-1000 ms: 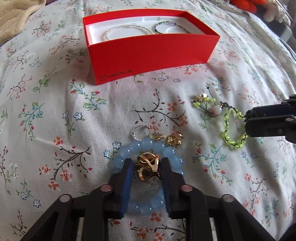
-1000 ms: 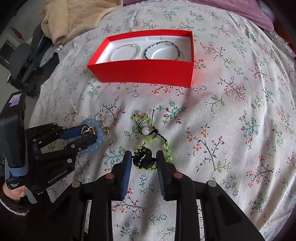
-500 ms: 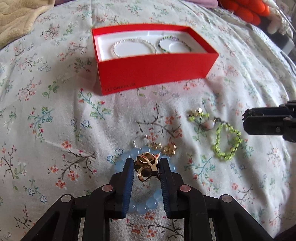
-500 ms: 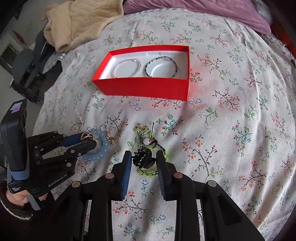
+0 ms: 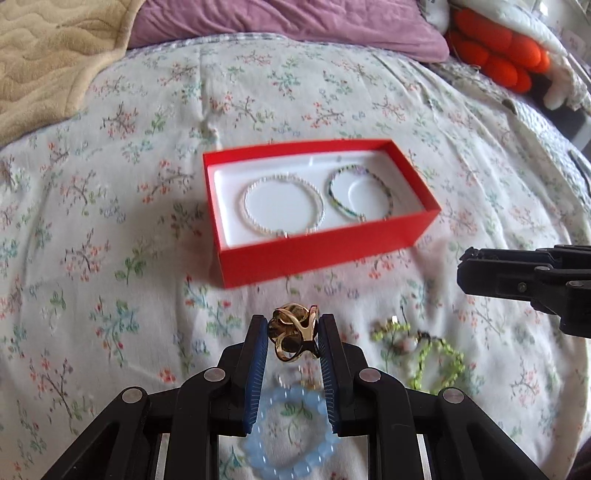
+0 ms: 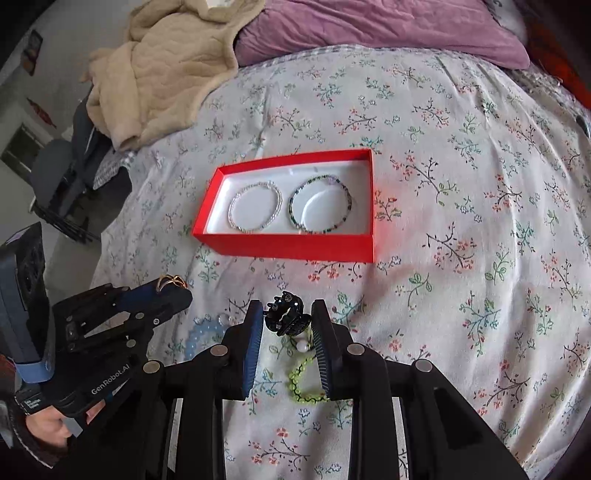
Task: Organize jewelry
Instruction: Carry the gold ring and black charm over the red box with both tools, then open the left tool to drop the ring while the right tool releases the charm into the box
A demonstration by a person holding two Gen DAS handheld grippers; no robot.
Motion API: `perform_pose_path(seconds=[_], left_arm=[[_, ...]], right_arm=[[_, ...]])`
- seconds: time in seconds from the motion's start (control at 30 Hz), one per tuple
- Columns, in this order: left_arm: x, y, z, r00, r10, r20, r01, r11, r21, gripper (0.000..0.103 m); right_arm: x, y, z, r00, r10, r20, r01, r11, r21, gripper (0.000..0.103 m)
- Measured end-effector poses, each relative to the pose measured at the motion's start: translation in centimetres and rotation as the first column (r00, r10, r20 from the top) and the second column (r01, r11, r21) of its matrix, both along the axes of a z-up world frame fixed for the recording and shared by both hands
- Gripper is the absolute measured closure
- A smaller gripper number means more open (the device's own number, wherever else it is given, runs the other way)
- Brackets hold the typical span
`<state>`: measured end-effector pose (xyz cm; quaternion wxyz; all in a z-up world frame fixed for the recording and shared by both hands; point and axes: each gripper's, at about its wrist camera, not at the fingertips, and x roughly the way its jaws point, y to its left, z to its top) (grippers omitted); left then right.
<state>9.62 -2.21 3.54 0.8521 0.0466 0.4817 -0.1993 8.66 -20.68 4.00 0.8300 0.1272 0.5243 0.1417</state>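
We are holding the left gripper point(image 5: 292, 341) above the floral bedspread point(image 5: 110, 266), its blue pads clamping a gold clip point(image 5: 293, 338). A pale blue bead bracelet point(image 5: 291, 435) is lying on the cloth beneath it. Ahead, the red box point(image 5: 317, 254) is holding a white bead bracelet point(image 5: 282, 208) and, beside it, a dark green one point(image 5: 360, 197). To the right, the right gripper point(image 6: 286, 325) is pinching a black claw clip point(image 6: 286, 319), with a lime bead bracelet point(image 6: 301, 384) lying below it.

A beige blanket point(image 6: 162, 62) and purple pillow point(image 6: 369, 33) lie on the floral bedspread point(image 6: 461, 184).
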Motion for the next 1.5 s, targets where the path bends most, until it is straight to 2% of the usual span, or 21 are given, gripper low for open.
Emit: perform_pose_path(seconds=[0.3, 0.43, 0.9, 0.97, 1.0, 1.03, 1.07, 1.17, 1.4, 1.5], left_arm=[[3.9, -1.6, -0.2, 0.998, 0.040, 0.057, -0.037, 0.998, -0.053, 0.081], [5.3, -2.2, -0.9, 0.996, 0.050, 0.069, -0.047, 0.998, -0.040, 0.080], [7.5, -1.9, -2.8, 0.995, 0.086, 0.055, -0.084, 0.996, -0.038, 0.080], [7.4, -2.0, -2.7, 0.995, 0.087, 0.058, -0.085, 0.996, -0.037, 0.072], [7.3, -2.1, -2.6, 0.994, 0.085, 0.063, -0.083, 0.996, -0.035, 0.064], [7.1, -2.1, -2.4, 0.994, 0.083, 0.072, -0.081, 0.996, -0.030, 0.057], [6.9, -2.2, -2.2, 0.993, 0.080, 0.082, -0.078, 0.997, -0.024, 0.056], [6.3, -2.3, -1.6, 0.993, 0.070, 0.095, -0.069, 0.998, -0.012, 0.049], [3.8, -2.0, -0.5, 0.991, 0.059, 0.120, -0.064, 0.997, 0.042, 0.023], [2.4, -2.0, -0.3, 0.992, 0.038, 0.123, -0.047, 0.996, 0.078, 0.018]], right_arm=[[3.9, -1.1, -0.6, 0.996, -0.059, 0.059, 0.058, 0.998, 0.018, 0.074], [5.2, -1.2, -1.6, 0.995, -0.070, 0.077, 0.068, 0.997, 0.019, 0.074], [6.5, -2.0, -3.4, 0.994, -0.090, 0.063, 0.088, 0.995, 0.041, 0.073], [6.4, -2.1, -3.3, 0.994, -0.090, 0.058, 0.088, 0.995, 0.048, 0.071], [6.4, -2.2, -3.2, 0.994, -0.090, 0.060, 0.087, 0.995, 0.049, 0.068], [6.3, -2.2, -3.1, 0.994, -0.090, 0.062, 0.087, 0.995, 0.047, 0.062], [6.1, -2.3, -2.9, 0.994, -0.091, 0.066, 0.088, 0.995, 0.048, 0.057], [5.6, -2.3, -2.1, 0.993, -0.087, 0.080, 0.084, 0.995, 0.046, 0.054], [3.8, -2.6, -0.8, 0.993, -0.085, 0.087, 0.086, 0.996, -0.001, 0.051], [2.8, -2.8, -0.4, 0.993, -0.082, 0.087, 0.085, 0.996, -0.035, 0.045]])
